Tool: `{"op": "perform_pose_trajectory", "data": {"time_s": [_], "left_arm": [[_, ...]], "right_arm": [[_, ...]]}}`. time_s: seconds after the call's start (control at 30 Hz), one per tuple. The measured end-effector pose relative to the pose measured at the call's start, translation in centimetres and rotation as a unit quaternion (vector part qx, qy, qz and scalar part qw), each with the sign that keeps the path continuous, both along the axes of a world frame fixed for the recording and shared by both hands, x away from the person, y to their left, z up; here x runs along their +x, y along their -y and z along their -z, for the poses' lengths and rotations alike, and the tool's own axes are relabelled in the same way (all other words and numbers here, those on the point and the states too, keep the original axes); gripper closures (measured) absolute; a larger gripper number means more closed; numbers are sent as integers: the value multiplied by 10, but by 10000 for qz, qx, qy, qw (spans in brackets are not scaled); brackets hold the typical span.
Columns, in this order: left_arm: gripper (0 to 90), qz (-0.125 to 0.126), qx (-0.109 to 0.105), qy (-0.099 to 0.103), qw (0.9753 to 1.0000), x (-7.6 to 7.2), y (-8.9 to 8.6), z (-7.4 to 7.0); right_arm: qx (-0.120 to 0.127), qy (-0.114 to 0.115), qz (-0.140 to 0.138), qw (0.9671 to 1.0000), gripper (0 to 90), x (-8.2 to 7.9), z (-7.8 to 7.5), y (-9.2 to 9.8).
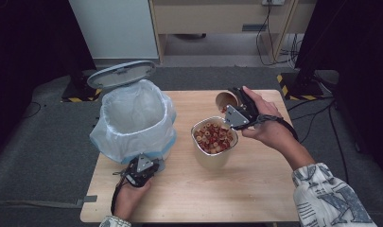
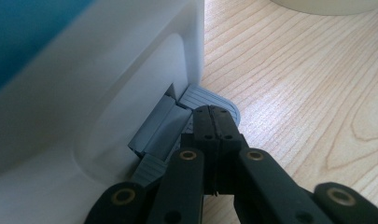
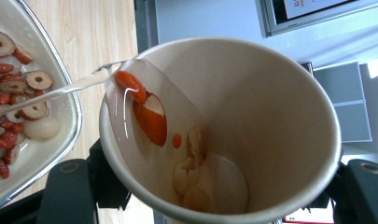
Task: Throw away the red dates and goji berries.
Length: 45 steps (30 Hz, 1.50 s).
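A tilted paper cup (image 3: 252, 116) sits between the jaws of my right gripper (image 3: 214, 205), which is shut on it. A thin stream of liquid runs from its rim toward the metal-rimmed container (image 3: 72, 116) of red dates and sliced fruit. A few fruit pieces (image 3: 149, 116) cling inside the cup. In the high view the right gripper (image 1: 236, 111) holds the cup (image 1: 225, 100) just behind the container (image 1: 214, 137). My left gripper (image 2: 213, 112) is shut, its tips resting on the grey pedal (image 2: 203, 95) of the bin (image 1: 132, 118); the left gripper (image 1: 141, 170) is low at the bin's front.
The bin's lid (image 1: 121, 74) stands open and a white bag lines it. The wooden table (image 1: 255, 189) has bare room at the front right. Dark carpet, cables and cabinets lie beyond the far edge.
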<state>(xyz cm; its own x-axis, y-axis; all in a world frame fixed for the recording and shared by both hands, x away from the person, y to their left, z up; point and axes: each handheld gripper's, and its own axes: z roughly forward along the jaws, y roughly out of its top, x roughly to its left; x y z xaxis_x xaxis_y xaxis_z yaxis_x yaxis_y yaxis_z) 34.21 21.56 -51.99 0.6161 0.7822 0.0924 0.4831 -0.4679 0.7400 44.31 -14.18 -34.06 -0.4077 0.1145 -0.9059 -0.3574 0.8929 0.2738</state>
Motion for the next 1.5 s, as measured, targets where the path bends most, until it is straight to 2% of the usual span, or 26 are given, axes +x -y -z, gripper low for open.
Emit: {"op": "perform_pose_trajectory", "data": {"time_s": [0.4,1.5], "left_arm": [[895,3,-4,12,10000,0,0,0],[895,-20,-34,-7,10000,0,0,0]], "right_arm": [[-119,177,-20,9998,288,-2,-13,-2],[-454,458,-20,9979,289,-4,-30,-6]]}}
